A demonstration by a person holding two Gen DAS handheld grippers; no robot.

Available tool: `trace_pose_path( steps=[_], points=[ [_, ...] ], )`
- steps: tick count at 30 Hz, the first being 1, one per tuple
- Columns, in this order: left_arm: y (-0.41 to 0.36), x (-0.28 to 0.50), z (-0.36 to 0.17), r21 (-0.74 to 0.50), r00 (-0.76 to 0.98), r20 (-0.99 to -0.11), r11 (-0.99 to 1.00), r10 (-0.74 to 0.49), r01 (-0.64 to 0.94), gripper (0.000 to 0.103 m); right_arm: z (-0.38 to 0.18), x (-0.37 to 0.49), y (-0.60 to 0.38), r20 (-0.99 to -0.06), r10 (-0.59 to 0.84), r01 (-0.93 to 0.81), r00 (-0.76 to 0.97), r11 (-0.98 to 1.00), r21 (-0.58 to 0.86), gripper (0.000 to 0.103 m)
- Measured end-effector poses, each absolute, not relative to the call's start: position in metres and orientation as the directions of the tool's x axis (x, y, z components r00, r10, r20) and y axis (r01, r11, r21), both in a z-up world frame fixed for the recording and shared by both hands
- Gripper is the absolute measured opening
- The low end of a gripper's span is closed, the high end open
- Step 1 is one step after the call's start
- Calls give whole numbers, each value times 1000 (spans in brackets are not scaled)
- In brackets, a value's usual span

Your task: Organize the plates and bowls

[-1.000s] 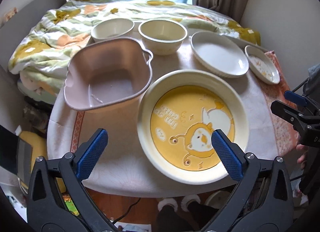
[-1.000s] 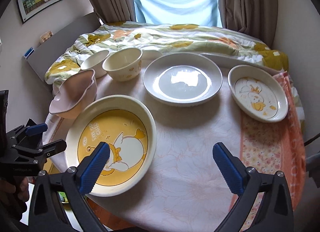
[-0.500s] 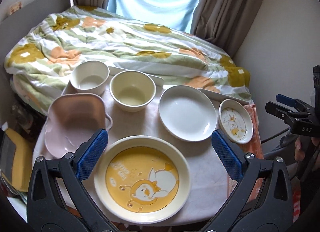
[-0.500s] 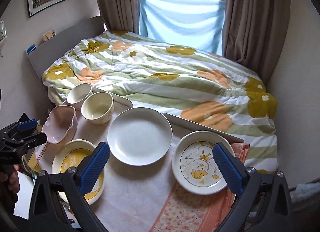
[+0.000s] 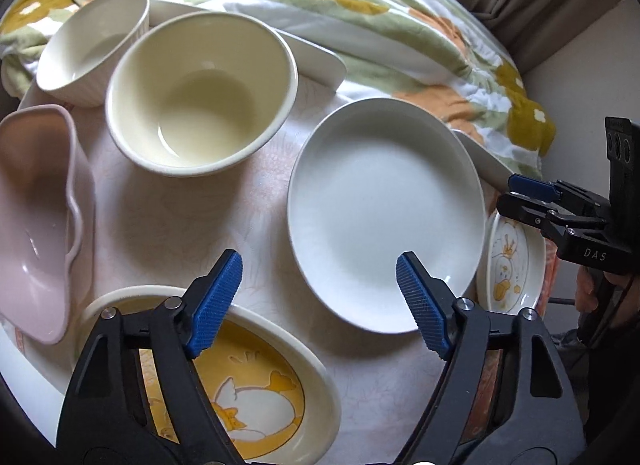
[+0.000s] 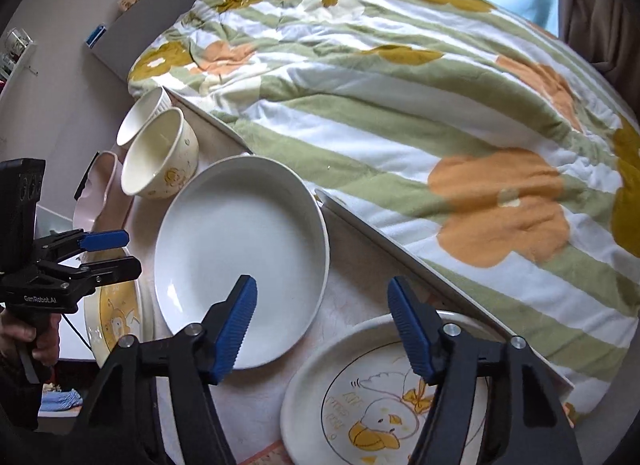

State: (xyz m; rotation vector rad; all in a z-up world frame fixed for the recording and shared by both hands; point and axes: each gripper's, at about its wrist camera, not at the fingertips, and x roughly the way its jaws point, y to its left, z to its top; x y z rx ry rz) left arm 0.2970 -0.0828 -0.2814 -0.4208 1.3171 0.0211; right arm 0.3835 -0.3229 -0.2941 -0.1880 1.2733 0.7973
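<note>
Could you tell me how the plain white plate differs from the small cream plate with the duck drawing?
The plain white plate is clearly larger than the small cream plate with the duck drawing. The white plate has a bare, unmarked centre; the cream plate carries a yellow duck and lettering. The white plate lies nearer the bowls, the cream plate at the table's other end. Both are round, empty and lie flat.

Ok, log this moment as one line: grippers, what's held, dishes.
left gripper: closing, empty | right gripper: closing, empty | white plate: untouched on table | cream bowl: upright | stacking: not yet begun
</note>
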Motion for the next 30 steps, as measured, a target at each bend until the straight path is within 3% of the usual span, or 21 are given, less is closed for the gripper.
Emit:
trace_pose_path(
  steps=[4, 6, 8, 13, 17, 30],
  points=[
    [-87, 307, -301, -272, 209, -953, 925, -220, -265, 54, -318, 396, -314, -904, 428, -646, -6, 688, 330, 44],
    [-86, 310, -308, -264, 192, -957, 925, -217, -274, 50, -324, 399, -310, -901, 431, -659, -39, 667, 348, 34],
    [-85, 312, -312, -263, 185, -959, 922, -217, -284, 47, -327, 401, -308, -904, 426, -676, -49, 652, 343, 33],
    [-84, 315, -320, -256, 160, -963, 919, -216, -301, 20, -334, 403, -304, -901, 427, -697, -72, 625, 352, 20],
    [-88, 315, -318, -246, 169, -964, 923, -203, -295, 19, -339, 401, -301, -905, 418, -709, -86, 612, 350, 12],
    [-93, 309, -298, -190, 192, -971, 942, -139, -277, 19, -327, 391, -306, -897, 439, -701, -44, 627, 341, 12]
  ],
)
